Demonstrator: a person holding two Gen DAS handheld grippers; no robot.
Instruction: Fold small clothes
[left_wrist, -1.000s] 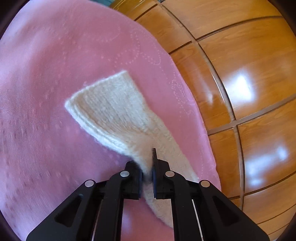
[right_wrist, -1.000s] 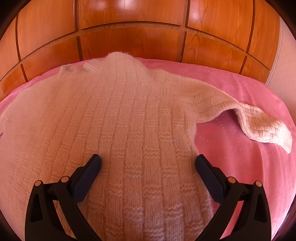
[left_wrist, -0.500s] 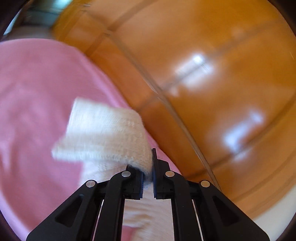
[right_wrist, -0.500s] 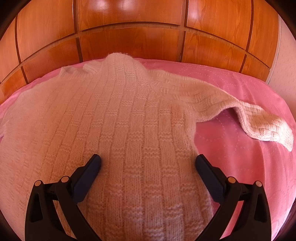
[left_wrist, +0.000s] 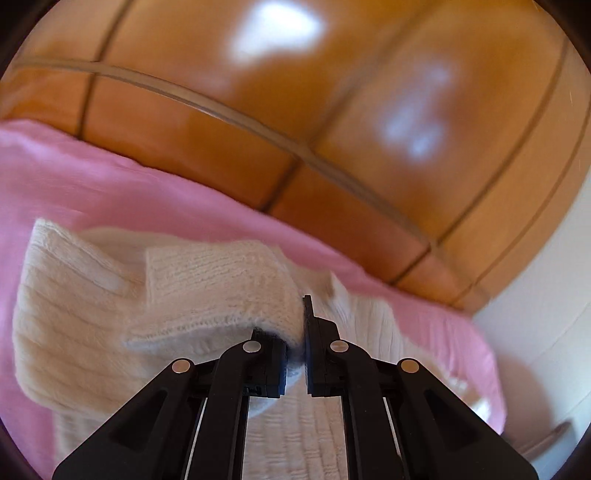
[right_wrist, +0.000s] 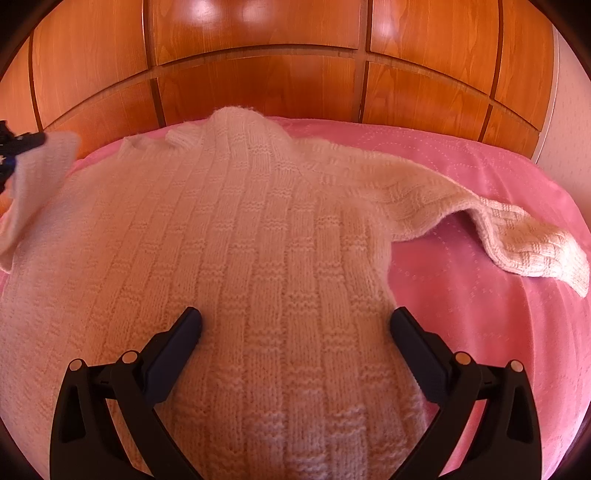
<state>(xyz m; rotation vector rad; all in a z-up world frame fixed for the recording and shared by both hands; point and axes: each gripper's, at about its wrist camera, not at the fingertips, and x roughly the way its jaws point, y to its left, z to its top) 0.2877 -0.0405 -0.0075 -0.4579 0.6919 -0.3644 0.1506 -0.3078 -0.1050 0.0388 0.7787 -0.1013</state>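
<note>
Cream knit sweater (right_wrist: 229, 258) flat on pink bed (right_wrist: 480, 314); left claw (left_wrist: 295, 334) clamped on lifted far-left sleeve cuff (left_wrist: 221, 288), right claw (right_wrist: 295, 328) spread wide over near body, empty; risk: cuff slipping mid-carry, crooked fold.

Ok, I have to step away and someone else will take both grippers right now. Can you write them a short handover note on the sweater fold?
Left gripper: shut on the left sleeve cuff, which is lifted off the pink bedspread and held above the sweater's left edge.
Right gripper: open, jaws wide apart over the lower body of the cream knit sweater, gripping nothing.
Sweater: spread flat, collar toward the wooden headboard.
Right sleeve: stretched out on the bedspread, not yet folded.
Done: left cuff picked up.
Left: lay the left sleeve across the body, fold the right sleeve in, then fold the body.
</note>
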